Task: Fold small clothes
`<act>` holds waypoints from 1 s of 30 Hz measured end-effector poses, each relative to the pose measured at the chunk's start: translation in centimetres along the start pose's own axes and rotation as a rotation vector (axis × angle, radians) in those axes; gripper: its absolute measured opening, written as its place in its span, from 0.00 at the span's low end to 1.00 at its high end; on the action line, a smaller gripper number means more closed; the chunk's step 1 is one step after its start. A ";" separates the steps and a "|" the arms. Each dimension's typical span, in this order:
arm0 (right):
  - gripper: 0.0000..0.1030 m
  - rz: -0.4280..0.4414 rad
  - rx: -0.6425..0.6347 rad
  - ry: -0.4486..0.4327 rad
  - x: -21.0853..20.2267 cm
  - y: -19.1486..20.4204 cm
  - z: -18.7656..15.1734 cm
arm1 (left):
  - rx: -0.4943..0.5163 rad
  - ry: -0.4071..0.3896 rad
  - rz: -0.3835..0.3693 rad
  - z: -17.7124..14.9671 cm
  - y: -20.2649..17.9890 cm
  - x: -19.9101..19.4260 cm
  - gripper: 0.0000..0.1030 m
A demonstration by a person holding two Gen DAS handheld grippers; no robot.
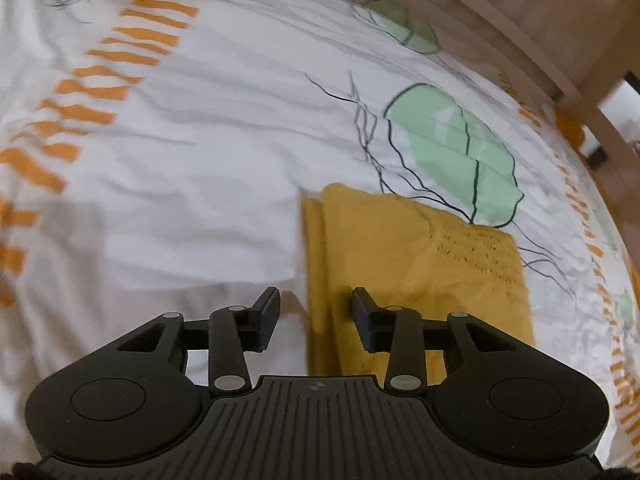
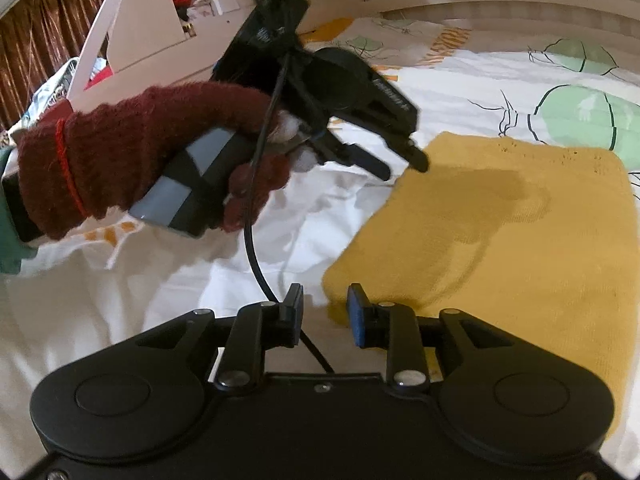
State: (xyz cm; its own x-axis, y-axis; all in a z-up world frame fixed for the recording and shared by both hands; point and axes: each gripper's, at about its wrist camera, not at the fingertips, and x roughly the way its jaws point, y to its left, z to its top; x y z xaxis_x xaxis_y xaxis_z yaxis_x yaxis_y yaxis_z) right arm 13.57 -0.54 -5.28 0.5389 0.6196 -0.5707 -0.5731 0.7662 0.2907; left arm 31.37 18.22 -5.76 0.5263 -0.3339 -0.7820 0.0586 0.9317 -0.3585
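Observation:
A folded mustard-yellow knit garment [image 1: 420,248] lies flat on the bed sheet [image 1: 192,168]. In the left wrist view my left gripper [image 1: 316,300] is open just above the garment's left folded edge, with nothing pinched. In the right wrist view the garment [image 2: 500,232] fills the right half. My right gripper [image 2: 325,300] is open over its near left corner, the right finger by the cloth's edge. A hand in a maroon knit glove [image 2: 120,152] holds the left gripper [image 2: 400,168], whose tips hover at the garment's far left corner.
The sheet [image 2: 440,92] is white with orange dashes and green leaf prints, and wrinkled. A pale wooden bed frame [image 1: 520,20] runs along the far edge. A black cable [image 2: 252,240] hangs from the left gripper across the sheet. White furniture [image 2: 152,20] and a brown curtain [image 2: 40,40] stand beyond.

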 end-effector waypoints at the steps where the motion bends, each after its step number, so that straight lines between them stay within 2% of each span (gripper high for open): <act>1: 0.36 0.002 0.005 -0.005 -0.4 0.0 0.0 | 0.000 -0.010 0.000 -0.3 0.0 -0.7 0.37; 3: 0.38 0.001 0.013 -0.017 -1.3 0.0 -0.1 | 0.004 -0.030 0.009 -0.9 -0.3 -2.2 0.39; 5: 0.45 -0.003 0.019 -0.028 -2.1 -0.1 0.0 | 0.012 -0.047 0.009 -1.6 -0.8 -3.6 0.41; 10: 0.49 -0.023 0.053 -0.045 -4.7 -0.5 -0.5 | 0.046 -0.067 -0.006 -3.9 -2.9 -6.2 0.48; 12: 0.53 -0.033 0.078 -0.043 -5.5 -0.9 -0.8 | 0.065 -0.066 -0.005 -5.0 -3.7 -6.6 0.53; 16: 0.56 -0.071 0.119 -0.039 -7.0 -1.4 -1.2 | 0.088 -0.070 0.005 -7.2 -4.9 -7.0 0.57; 20: 0.73 -0.107 0.165 -0.037 -8.1 -2.4 -1.7 | 0.086 -0.075 0.007 -8.5 -5.2 -6.7 0.59; 22: 0.76 -0.117 0.189 -0.036 -8.4 -3.0 -1.8 | 0.079 -0.074 0.002 -8.8 -5.1 -6.4 0.60; 24: 0.85 -0.131 0.218 -0.035 -8.7 -3.8 -1.6 | 0.080 -0.072 0.000 -9.1 -4.9 -5.9 0.61; 26: 0.97 -0.139 0.253 -0.036 -8.9 -4.9 -1.3 | 0.080 -0.075 -0.012 -9.2 -4.5 -5.4 0.61; 30: 1.00 -0.152 0.332 -0.045 -8.7 -7.8 0.0 | 0.039 -0.055 -0.023 -9.4 -3.6 -4.3 0.61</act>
State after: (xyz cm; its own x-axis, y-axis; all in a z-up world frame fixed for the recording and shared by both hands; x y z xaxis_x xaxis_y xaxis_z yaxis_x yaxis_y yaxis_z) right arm 13.33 -11.94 -2.58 0.6333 0.4953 -0.5946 -0.2563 0.8592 0.4427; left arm 20.91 14.95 -5.88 0.5706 -0.3475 -0.7441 0.1036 0.9293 -0.3546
